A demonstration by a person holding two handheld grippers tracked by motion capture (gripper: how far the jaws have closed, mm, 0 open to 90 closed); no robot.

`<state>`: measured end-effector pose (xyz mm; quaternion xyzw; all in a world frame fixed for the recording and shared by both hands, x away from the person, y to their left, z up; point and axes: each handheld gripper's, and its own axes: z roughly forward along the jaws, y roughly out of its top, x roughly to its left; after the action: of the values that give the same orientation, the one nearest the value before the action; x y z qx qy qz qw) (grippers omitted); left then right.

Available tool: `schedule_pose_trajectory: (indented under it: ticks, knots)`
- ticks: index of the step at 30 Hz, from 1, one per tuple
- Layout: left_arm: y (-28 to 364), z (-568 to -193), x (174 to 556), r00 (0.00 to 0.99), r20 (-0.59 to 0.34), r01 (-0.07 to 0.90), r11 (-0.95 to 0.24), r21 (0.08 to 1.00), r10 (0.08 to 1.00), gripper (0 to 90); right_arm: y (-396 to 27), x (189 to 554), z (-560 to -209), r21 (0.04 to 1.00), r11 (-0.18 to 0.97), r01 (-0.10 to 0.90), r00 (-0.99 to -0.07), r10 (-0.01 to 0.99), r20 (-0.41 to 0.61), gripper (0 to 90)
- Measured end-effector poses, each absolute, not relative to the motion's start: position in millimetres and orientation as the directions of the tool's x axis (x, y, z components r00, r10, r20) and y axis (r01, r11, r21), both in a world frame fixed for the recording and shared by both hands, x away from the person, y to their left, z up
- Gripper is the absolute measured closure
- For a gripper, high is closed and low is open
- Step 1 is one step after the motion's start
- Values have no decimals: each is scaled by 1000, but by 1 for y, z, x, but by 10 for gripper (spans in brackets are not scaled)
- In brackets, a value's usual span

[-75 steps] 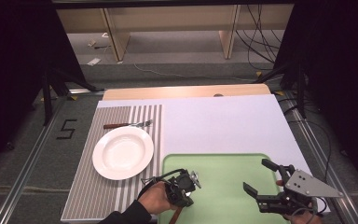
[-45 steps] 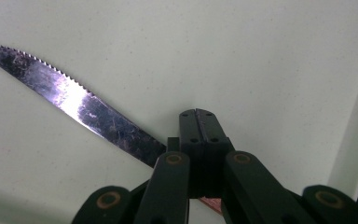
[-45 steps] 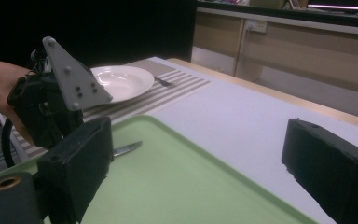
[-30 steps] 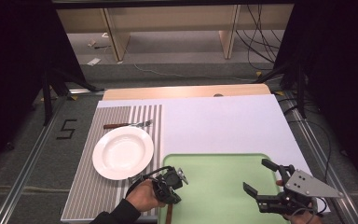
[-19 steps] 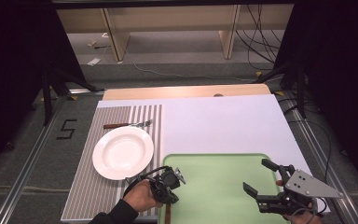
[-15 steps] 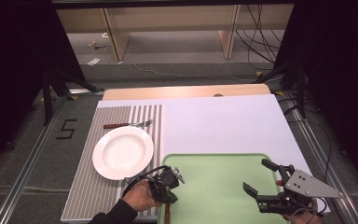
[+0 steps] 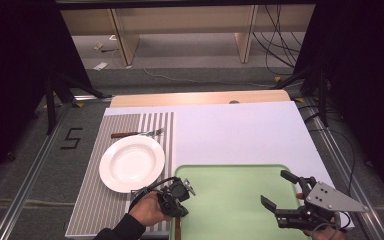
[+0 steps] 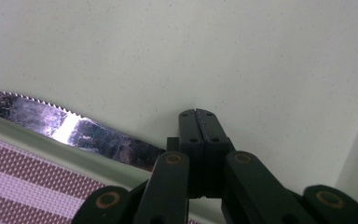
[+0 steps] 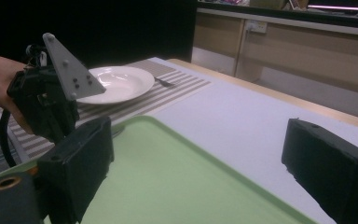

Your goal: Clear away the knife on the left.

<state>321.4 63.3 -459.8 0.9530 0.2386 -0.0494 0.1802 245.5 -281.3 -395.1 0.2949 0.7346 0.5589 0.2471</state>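
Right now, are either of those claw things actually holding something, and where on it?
The left gripper has its jaws shut on the knife, apparently where blade meets handle. The right gripper is open above the green tray, holding nothing.

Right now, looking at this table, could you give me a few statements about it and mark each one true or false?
1. The white plate sits on the striped placemat. True.
2. The fork lies on the green tray. False: it lies on the placemat, beyond the plate.
3. The right gripper is wide open over the green tray. True.
4. The left gripper is wide open. False: its jaws are closed together.
5. A serrated knife lies along the tray's edge next to the placemat. True.
6. The plate holds food. False: it is empty.
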Motion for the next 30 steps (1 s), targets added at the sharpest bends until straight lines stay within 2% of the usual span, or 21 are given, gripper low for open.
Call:
schedule_pose_trajectory:
  ticks: [4,5,6,10,13,14,16,21,30]
  knots:
    - [63,-457,321,883,-184,469,-812,346,432,837,-281,246,-395,966,203,158,-704,709,-34,100]
    - [63,-456,321,883,-184,469,-809,355,432,763,-281,246,-395,967,201,157,-704,709,-33,100]
    - [63,-455,321,884,-182,467,-808,359,430,763,-281,246,-395,967,201,157,-704,709,-33,100]
    - [62,-456,319,883,-153,468,-803,369,445,556,-281,246,-395,967,202,157,-705,709,-34,100]
    - [62,-453,320,883,-182,468,-791,395,432,417,-281,245,-395,966,204,158,-705,709,-34,100]
    - [62,-453,320,886,-192,462,-790,403,421,417,-281,245,-395,966,204,158,-705,709,-34,100]
    - [61,-451,318,892,-186,452,-787,420,412,344,-281,246,-395,966,204,158,-705,708,-34,100]
    - [61,-447,317,893,-170,446,-768,460,416,277,-281,245,-395,966,204,158,-706,708,-34,100]
    - [67,-433,313,893,-133,414,-668,618,431,225,-281,245,-395,966,203,158,-706,708,-33,100]
